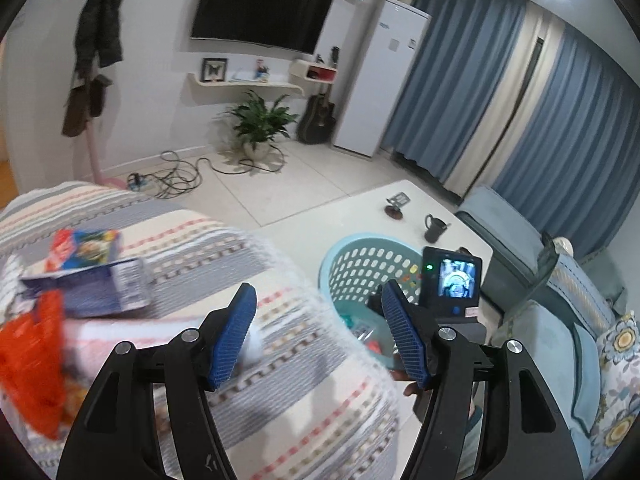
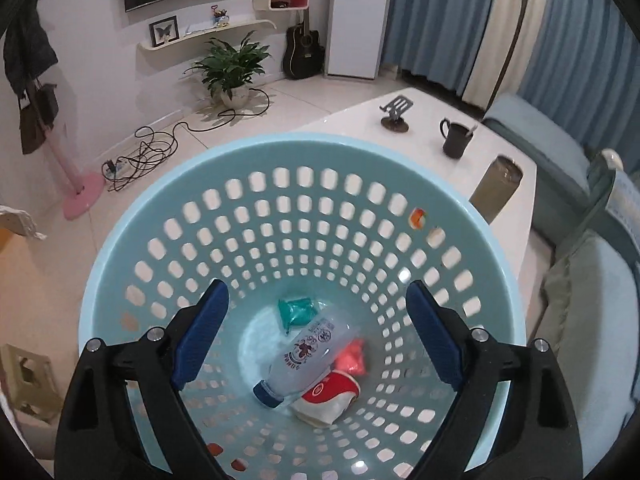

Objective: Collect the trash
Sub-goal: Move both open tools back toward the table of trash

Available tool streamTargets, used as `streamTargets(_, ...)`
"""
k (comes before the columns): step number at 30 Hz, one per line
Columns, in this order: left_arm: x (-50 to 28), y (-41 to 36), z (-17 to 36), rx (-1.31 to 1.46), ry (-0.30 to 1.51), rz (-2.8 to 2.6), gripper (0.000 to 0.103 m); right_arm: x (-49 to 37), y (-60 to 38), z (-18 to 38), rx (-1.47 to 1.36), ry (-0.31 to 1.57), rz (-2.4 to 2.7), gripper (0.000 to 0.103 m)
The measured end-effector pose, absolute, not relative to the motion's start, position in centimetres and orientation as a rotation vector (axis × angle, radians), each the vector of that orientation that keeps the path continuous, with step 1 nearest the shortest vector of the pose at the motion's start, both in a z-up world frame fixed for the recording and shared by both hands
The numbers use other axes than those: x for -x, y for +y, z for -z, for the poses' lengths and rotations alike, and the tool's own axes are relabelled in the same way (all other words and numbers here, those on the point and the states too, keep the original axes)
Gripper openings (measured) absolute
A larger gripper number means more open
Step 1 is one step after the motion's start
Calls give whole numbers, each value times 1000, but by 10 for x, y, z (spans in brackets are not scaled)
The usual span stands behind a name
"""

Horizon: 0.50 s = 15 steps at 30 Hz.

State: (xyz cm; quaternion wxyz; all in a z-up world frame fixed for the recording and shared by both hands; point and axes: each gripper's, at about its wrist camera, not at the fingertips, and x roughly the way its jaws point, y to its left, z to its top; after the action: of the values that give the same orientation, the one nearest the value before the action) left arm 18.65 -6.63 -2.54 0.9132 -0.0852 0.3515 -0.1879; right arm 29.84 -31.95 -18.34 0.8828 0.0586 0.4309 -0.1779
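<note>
Left tongs: the left gripper, black-armed with blue ribbed pads, is hanging released with its jaws spread wide and nothing between them, over a striped woven sofa cover.
Right tongs: the right gripper is also gaping empty, hovering directly above the mouth of the round pale-blue perforated plastic basket.
Below the right tongs: a clear plastic bottle with a blue cap is lying on the basket floor, touching a red-and-white crumpled wrapper; a small teal packet and a small red packet are lying just beside it.
Left of the left tongs: the trash not yet collected is sitting on the cover: a blue-and-white flattened paper carton, a colourful snack wrapper beyond it, and an orange crinkled plastic bag nearest the camera's edge. All are blurred.
Right of the left tongs: the basket is showing close by, with the other gripper's camera unit in front of it.
Step in hand, as I judge it: reaching for the next piece.
Doing it well: swing the left tongs leftward, come down on the carton's raised edge rather than flat onto the fabric, clench fully before lifting so the cover is not pinched, then carry it well over the rim before letting go.
</note>
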Motion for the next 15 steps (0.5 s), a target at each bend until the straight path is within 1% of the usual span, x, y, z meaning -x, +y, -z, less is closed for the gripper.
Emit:
streamTargets(6, -170, -33, 24, 209, 711, 343, 64, -283, -300, 182, -122, 894, 334, 86)
streamTargets(10, -152, -13, 24, 223, 706, 307, 64, -284, -286, 181, -50, 906, 344, 86)
streamTargets(12, -138, 0, 22, 228, 693, 278, 64, -280, -284, 173, -54, 883, 331, 86)
streamTargets(14, -124, 18, 21, 235, 677, 238, 64, -269, -283, 151, -52, 823, 348, 86)
streamTargets(15, -116, 29, 20, 244, 670, 210, 67, -264, -282, 139, -52, 798, 345, 86)
